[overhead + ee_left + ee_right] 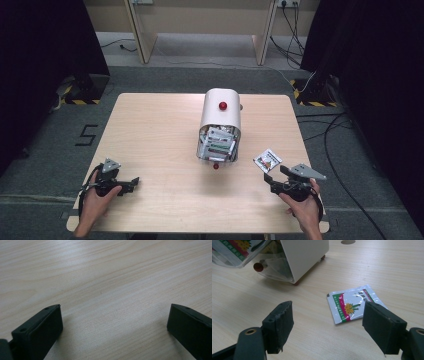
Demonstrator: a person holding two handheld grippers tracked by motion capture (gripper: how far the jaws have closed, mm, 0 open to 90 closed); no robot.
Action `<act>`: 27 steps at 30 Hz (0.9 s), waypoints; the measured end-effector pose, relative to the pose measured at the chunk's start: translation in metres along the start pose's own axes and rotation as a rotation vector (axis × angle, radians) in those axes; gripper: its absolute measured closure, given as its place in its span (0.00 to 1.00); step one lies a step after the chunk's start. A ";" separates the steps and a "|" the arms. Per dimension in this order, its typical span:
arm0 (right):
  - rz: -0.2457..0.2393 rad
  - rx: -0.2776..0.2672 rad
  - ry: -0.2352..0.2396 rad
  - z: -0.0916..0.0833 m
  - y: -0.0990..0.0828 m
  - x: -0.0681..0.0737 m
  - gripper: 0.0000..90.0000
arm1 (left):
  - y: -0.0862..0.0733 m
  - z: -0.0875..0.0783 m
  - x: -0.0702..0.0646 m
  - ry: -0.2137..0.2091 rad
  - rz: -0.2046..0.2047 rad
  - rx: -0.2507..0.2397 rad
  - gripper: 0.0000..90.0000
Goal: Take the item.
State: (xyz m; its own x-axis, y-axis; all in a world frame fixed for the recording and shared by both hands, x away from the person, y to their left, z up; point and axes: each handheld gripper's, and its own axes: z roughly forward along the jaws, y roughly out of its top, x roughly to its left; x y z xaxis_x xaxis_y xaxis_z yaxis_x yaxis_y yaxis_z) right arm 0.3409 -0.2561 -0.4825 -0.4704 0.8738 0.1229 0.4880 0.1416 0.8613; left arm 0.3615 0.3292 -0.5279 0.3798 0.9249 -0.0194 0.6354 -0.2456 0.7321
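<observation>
L tongs (134, 183): wide open, nothing held; resting low over bare desk (160, 130) at near-L corner, pale wood grain between black blocky jaws.
R tongs (268, 178): wide open, nothing gripped; pads matte black, rough-edged; pointed at sachet, not touching it.
Sachet (353, 304): flat on desk just beyond R tongs, right of dispenser, apart from it. Square foil pack, glossy, crinkled, white w/ green + magenta bands and yellow flower print.
Dispenser (220, 117): mid-desk, beyond sachet. White arched shell, smooth, matte; clear plastic front flap tilted open toward person, red knob (216, 166) at flap's lower edge, 2nd red knob on top; small reddish feet.
Contents: more sachets of same print stacked inside, seen thru clear front.
Progress (est.): one sachet out and lying free; looks like mid-way, stack inside not emptied.
Left to do (est.): either regrip sachet or pull next one; flap not yet shut.
</observation>
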 end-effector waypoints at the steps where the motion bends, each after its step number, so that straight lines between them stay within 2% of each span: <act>1: 0.003 0.002 -0.001 -0.001 -0.001 0.001 0.25 | 0.000 0.000 0.000 0.000 0.000 0.000 0.00; 8: -0.012 0.007 -0.019 -0.003 -0.006 0.007 0.23 | 0.000 0.000 0.000 0.000 0.000 0.000 0.00; 27: -0.015 0.024 -0.021 -0.007 -0.020 0.010 0.23 | 0.000 0.000 0.000 0.000 0.000 0.000 0.00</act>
State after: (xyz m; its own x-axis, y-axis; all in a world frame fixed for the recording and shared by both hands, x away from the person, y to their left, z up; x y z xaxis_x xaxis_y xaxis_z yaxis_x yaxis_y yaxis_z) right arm 0.3216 -0.2532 -0.4949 -0.4628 0.8809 0.0995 0.4982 0.1656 0.8511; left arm 0.3615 0.3292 -0.5279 0.3799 0.9248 -0.0195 0.6355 -0.2456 0.7320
